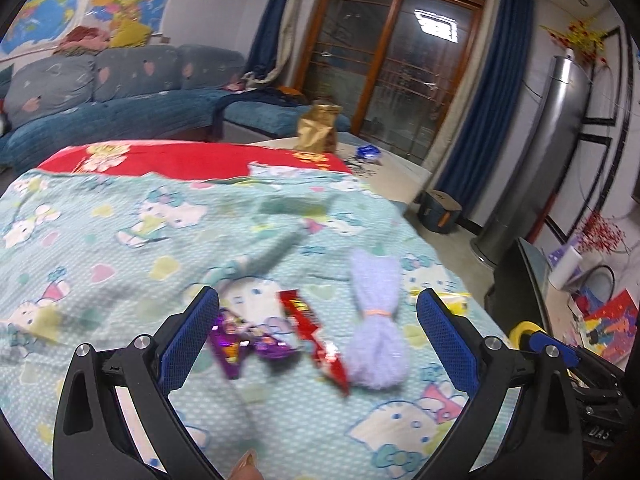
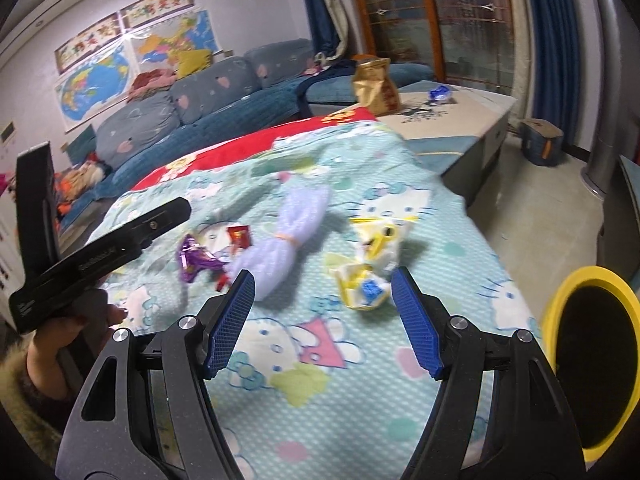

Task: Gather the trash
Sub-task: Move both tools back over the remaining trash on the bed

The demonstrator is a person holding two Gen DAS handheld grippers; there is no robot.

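Both grippers, left (image 1: 318, 312) and right (image 2: 323, 296), hover spread and empty over the cartoon-print turquoise blanket (image 1: 120, 240). Crinkled purple foil wrapper (image 1: 240, 344) lies at the left gripper's 11 o'clock, crumpled yellow-white wrapper (image 2: 366, 284) at the right's 12.

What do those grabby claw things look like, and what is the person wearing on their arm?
Both are black plastic claws. The left gripper and the right gripper each have two arms with round silver screws, ending in flat blue fingers with a bumpy grid texture. Seen from the side, the left one has a long black handle with small lettering. The sleeve has a furry tan cuff.
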